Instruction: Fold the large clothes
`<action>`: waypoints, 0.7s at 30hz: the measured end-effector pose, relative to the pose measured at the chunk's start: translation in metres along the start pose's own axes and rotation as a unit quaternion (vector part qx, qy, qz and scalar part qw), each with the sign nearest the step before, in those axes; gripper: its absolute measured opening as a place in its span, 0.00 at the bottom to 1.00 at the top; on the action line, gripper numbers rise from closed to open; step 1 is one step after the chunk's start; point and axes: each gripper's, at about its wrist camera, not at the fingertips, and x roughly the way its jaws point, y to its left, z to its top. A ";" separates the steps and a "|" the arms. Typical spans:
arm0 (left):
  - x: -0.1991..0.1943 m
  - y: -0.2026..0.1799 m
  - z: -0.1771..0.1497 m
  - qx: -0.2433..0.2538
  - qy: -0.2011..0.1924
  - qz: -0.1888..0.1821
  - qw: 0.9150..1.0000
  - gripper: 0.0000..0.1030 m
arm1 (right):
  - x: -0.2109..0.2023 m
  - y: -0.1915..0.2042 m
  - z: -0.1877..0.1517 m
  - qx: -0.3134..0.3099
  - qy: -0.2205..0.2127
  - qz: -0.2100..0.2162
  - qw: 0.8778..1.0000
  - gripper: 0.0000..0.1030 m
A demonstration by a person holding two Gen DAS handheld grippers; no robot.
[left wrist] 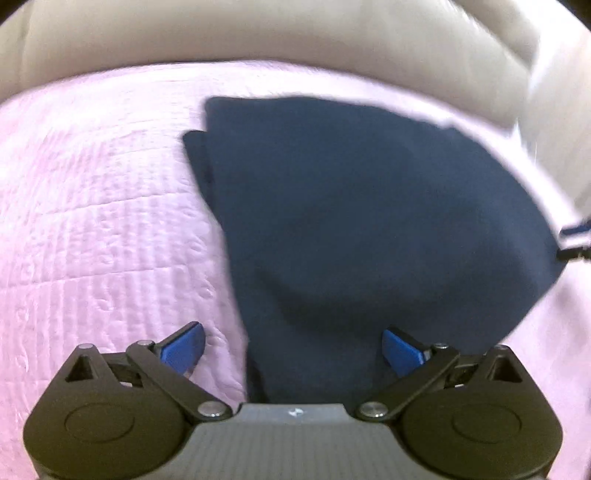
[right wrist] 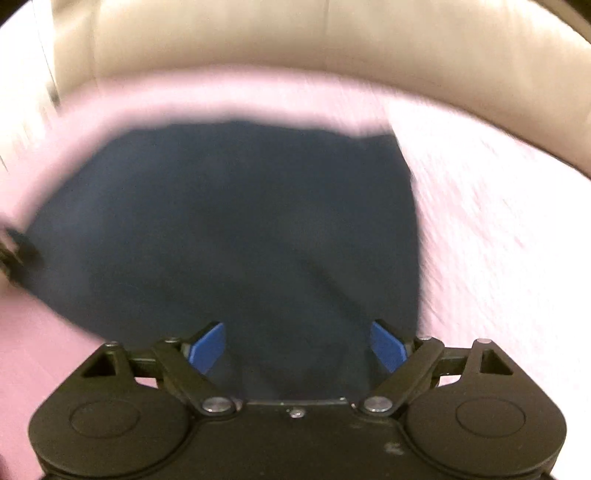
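A dark navy garment (left wrist: 354, 206) lies folded on a pink quilted bedspread (left wrist: 96, 206), with a narrower layer sticking out at its left edge. My left gripper (left wrist: 291, 345) hovers over the garment's near left edge, jaws wide open, nothing between the blue pads. In the right wrist view the same navy garment (right wrist: 229, 229) fills the middle, blurred by motion. My right gripper (right wrist: 297, 345) stands open above its near right part, with no cloth pinched. The other gripper shows as a small dark shape at the frame edge (left wrist: 574, 243).
The pink bedspread (right wrist: 498, 258) spreads out on both sides of the garment. A beige padded headboard or wall (left wrist: 295, 33) curves along the far side, also seen as beige padding (right wrist: 295, 37) in the right wrist view.
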 end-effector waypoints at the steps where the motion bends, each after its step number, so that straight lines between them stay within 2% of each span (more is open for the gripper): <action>1: -0.001 0.008 0.006 -0.024 -0.004 -0.014 1.000 1.00 | -0.001 0.006 0.011 0.021 -0.019 0.021 0.999 0.99; 3: 0.006 0.023 0.023 -0.054 -0.009 -0.044 0.998 1.00 | 0.005 0.022 0.029 0.036 -0.041 0.042 0.998 0.99; 6: 0.027 0.039 0.056 -0.084 -0.032 -0.059 0.994 1.00 | 0.031 0.052 0.055 0.017 -0.058 0.003 0.998 0.99; 8: 0.038 0.054 0.074 -0.111 -0.039 -0.063 0.991 1.00 | 0.048 0.063 0.064 0.029 -0.062 -0.018 0.997 0.99; 12: 0.060 0.077 0.101 -0.158 -0.059 -0.105 0.980 1.00 | 0.078 0.068 0.080 0.092 -0.053 -0.029 0.994 0.99; 17: 0.084 0.097 0.124 -0.212 -0.064 -0.151 0.963 1.00 | 0.084 0.044 0.097 0.120 -0.075 -0.062 0.988 0.99; 19: 0.082 0.095 0.121 -0.201 -0.056 -0.161 0.965 0.96 | 0.093 0.040 0.108 0.126 -0.080 -0.066 0.987 0.99; 21: 0.080 0.084 0.109 -0.160 -0.024 -0.184 0.969 0.93 | 0.109 0.038 0.116 0.126 -0.080 -0.052 0.987 0.99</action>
